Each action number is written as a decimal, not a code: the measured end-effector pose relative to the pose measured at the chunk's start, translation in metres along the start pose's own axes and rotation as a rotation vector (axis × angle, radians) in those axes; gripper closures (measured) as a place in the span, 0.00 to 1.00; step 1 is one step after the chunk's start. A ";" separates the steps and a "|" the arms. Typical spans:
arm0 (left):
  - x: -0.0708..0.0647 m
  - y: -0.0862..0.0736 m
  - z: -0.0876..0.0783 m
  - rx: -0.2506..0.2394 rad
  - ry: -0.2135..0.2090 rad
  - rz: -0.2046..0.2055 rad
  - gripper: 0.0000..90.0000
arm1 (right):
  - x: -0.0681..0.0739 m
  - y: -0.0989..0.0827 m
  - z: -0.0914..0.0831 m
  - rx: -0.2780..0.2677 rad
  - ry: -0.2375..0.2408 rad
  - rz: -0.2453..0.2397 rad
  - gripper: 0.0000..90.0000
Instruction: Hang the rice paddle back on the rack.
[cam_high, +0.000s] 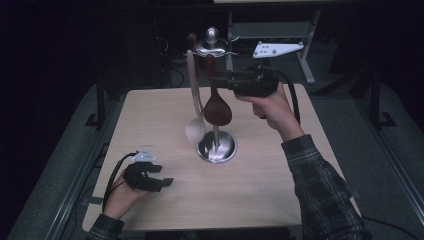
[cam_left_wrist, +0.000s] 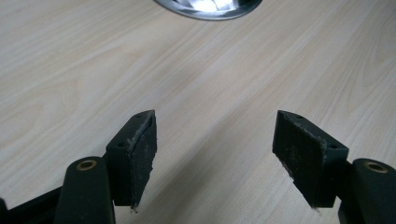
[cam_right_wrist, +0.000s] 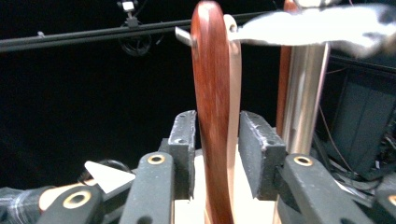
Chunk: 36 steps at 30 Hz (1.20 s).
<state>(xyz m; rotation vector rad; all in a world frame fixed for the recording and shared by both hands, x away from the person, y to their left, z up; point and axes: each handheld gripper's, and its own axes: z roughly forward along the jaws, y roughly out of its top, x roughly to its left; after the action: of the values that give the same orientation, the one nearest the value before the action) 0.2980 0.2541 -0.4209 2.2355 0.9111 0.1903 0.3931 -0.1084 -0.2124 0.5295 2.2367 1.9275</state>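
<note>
Left gripper (cam_left_wrist: 215, 158) hovering low over pale wood table (cam_left_wrist: 93, 60), jaws standing wide apart, nothing lying between pads. Shiny metal stand base (cam_left_wrist: 208, 8) showing at top edge, well ahead.

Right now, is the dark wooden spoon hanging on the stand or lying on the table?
Hanging: the dark wooden spoon hangs upright from the stand, bowl down, above the table.

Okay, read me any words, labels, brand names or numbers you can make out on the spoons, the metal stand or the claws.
None can be read.
Dark wooden spoon: plain, no print or engraving.
Pale spoon: plain.
Metal stand: shiny and bare, no label visible.
Left claw and right claw: black pads and brass screws, no markings.
Wooden table: only grain.
</note>
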 end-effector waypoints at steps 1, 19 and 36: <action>0.000 0.000 -0.001 -0.007 -0.002 0.003 0.33 | 0.001 -0.002 -0.002 0.002 -0.010 -0.009 0.69; 0.011 -0.011 -0.006 -0.038 -0.008 0.028 0.30 | 0.007 -0.058 -0.031 0.096 -0.154 -0.034 0.46; 0.007 -0.014 0.003 -0.022 -0.018 0.017 0.29 | 0.000 -0.169 -0.060 0.229 -0.294 0.054 0.22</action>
<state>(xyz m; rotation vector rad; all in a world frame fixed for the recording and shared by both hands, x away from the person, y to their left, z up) 0.2969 0.2636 -0.4333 2.2218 0.8763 0.1876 0.3445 -0.1840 -0.3679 0.8515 2.2764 1.5050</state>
